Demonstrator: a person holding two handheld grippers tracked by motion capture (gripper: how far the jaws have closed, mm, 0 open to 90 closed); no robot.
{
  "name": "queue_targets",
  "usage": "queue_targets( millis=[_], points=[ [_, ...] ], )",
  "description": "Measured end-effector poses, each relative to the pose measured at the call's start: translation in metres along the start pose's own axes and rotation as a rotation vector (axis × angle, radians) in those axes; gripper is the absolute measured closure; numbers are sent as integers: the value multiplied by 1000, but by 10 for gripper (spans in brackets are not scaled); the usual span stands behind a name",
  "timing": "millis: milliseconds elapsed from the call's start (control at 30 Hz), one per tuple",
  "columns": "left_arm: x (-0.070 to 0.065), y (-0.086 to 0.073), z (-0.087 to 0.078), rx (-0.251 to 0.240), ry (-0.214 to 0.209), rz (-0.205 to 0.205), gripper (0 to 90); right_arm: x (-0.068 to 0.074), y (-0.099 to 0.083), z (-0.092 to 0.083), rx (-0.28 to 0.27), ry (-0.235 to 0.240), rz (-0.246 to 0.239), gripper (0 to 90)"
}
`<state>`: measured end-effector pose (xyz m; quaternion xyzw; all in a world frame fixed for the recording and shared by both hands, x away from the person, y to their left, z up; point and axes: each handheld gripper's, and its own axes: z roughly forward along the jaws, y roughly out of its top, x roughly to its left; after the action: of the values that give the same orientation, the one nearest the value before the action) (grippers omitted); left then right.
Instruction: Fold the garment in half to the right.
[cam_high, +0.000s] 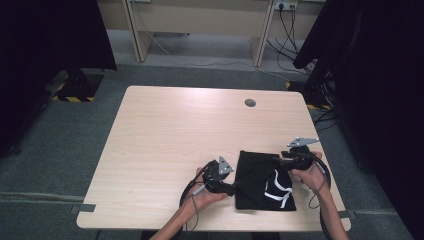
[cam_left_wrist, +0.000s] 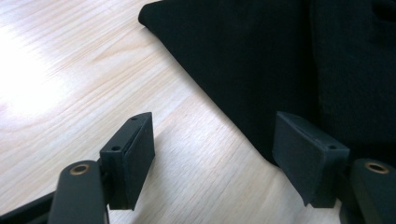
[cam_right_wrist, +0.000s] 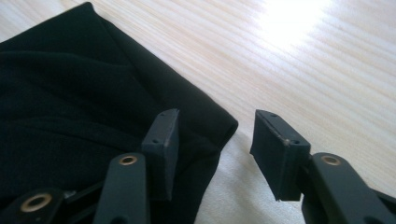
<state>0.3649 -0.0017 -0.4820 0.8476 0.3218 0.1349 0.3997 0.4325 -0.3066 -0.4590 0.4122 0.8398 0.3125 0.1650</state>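
- Folded black fabric garment with a white curved print (cam_high: 263, 182): lies flat on the light wooden rectangular table (cam_high: 165, 135), at the near right part of the top, close to the person's edge.
- White print: sits on the near right portion of the cloth, seen in the high view.
- Left gripper (cam_high: 231, 189): held at the garment's left edge, near the near left corner, pointing toward the cloth.
- Left gripper (cam_left_wrist: 224, 154), own view: jaws spread apart, nothing pinched; one pad over bare wood, the other (cam_left_wrist: 306, 154) over the edge of the black cloth (cam_left_wrist: 261, 65); cloth edge runs diagonally between the two pads.
- Contact of that pad with the cloth: cannot tell.
- Right gripper (cam_high: 281, 159): held at the garment's far right corner, pointing toward the cloth from the right.
- Right gripper (cam_right_wrist: 212, 149), own view: jaws released, standing apart; one pad (cam_right_wrist: 163, 140) over the black fabric (cam_right_wrist: 70, 102), the other over bare wood just beyond the rounded corner of the cloth.
- Corner of the cloth: lies in the gap between the right jaws, not clamped.
- Both hands: enter from the near edge, one on each side of the garment.
- Small round dark grommet (cam_high: 250, 103): set in the far part of the table, well apart from the garment.
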Motion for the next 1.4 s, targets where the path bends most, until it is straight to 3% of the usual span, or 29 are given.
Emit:
queue_targets(
  millis=[233,500,633,700,867,967,1167,1400],
  points=[
    [4,-5,-8,11,5,-21,262,14,7,-27,-65,-30,-39,489],
    [-6,-19,-23,-12,-15,-51,183,34,-11,-41,-41,-9,-71,478],
    [-17,-21,-25,-13,-36,-49,147,47,-26,-36,-1,-14,-100,478],
    [-22,-21,-23,17,-16,-11,140,51,-31,-31,13,-6,-104,479],
    [-23,-23,-25,25,5,0,142,56,-29,-22,5,6,-91,483],
    [-17,-26,-30,37,33,3,145,60,-23,-17,7,8,-100,482],
    [10,-38,-44,28,93,-56,147,67,-5,0,-6,7,-103,482],
    [22,-42,-49,26,113,-80,150,86,18,19,2,-3,-136,482]
  ],
)
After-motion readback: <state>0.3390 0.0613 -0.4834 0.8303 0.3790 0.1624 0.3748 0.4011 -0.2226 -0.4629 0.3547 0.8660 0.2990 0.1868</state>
